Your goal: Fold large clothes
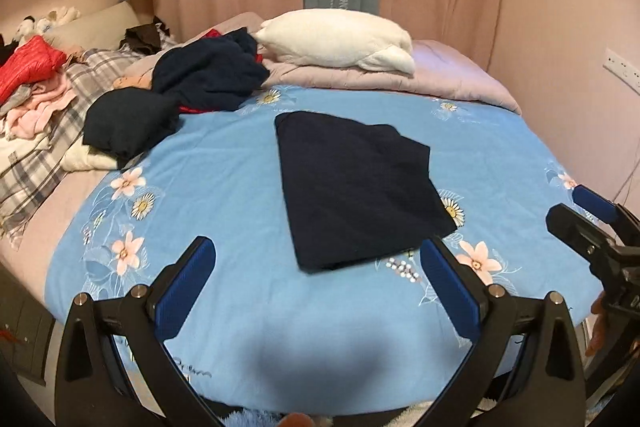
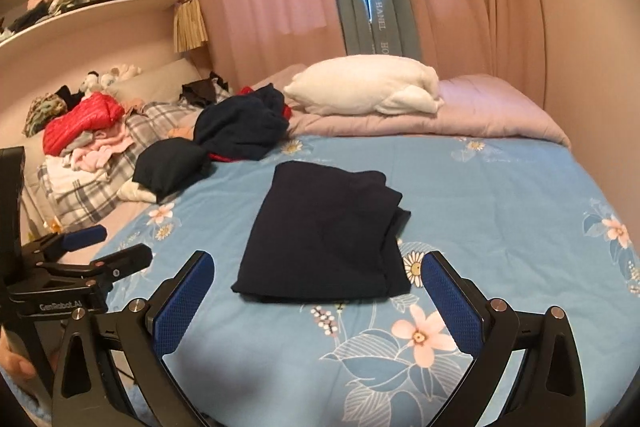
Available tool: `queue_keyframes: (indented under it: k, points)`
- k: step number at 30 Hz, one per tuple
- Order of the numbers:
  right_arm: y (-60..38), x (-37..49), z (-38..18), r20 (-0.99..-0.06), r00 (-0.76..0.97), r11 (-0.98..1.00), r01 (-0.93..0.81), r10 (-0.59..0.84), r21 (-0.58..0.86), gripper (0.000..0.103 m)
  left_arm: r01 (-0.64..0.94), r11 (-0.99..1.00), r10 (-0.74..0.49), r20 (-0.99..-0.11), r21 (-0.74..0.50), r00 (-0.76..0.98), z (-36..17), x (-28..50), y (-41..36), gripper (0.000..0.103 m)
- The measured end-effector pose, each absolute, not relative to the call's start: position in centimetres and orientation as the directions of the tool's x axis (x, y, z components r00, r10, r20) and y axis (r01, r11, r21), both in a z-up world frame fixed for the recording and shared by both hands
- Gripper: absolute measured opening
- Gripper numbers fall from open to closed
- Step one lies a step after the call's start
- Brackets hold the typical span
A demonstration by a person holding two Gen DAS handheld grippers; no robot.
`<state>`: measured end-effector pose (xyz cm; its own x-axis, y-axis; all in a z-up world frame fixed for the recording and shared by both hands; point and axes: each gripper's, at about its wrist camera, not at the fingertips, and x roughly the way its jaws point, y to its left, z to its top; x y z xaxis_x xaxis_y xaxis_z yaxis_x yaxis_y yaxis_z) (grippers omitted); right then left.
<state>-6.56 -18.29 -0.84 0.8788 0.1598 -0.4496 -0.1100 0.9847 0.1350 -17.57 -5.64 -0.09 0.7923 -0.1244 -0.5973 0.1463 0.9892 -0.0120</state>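
Folded navy garment flat at centre of blue floral bed, left gripper wide apart at six o'clock, dark clothes pile at ten o'clock, white pillow at twelve

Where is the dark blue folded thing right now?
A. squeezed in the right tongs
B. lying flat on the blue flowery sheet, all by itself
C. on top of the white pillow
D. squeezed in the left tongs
B: the folded navy garment lies flat on the flowered sheet, while the left tongs and right tongs are both wide open, holding nothing.
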Motion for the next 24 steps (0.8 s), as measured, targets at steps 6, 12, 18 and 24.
queue_keyframes:
  k: [6,12,18,24]
  points:
    - [-16.7,-5.8,-3.6,-0.533,0.838,0.991,-0.071,0.121,0.113,0.102,0.114,0.993,-0.082,-0.663,0.006,0.744,-3.1,-17.4,-6.2,0.103]
    - [-15.6,-6.4,-3.5,-0.544,0.833,0.994,-0.055,0.100,0.099,0.102,0.112,0.994,-0.073,-0.671,0.015,0.738,-3.8,-17.9,-6.5,0.103]
    - [-15.3,-6.8,-3.2,-0.538,0.838,0.995,-0.049,0.091,0.091,0.102,0.102,0.995,-0.063,-0.661,0.022,0.748,-3.6,-18.2,-6.5,0.103]
    - [-15.3,-6.8,-3.3,-0.541,0.836,0.995,-0.048,0.088,0.088,0.102,0.107,0.994,-0.065,-0.664,0.022,0.745,-3.6,-18.2,-6.6,0.103]
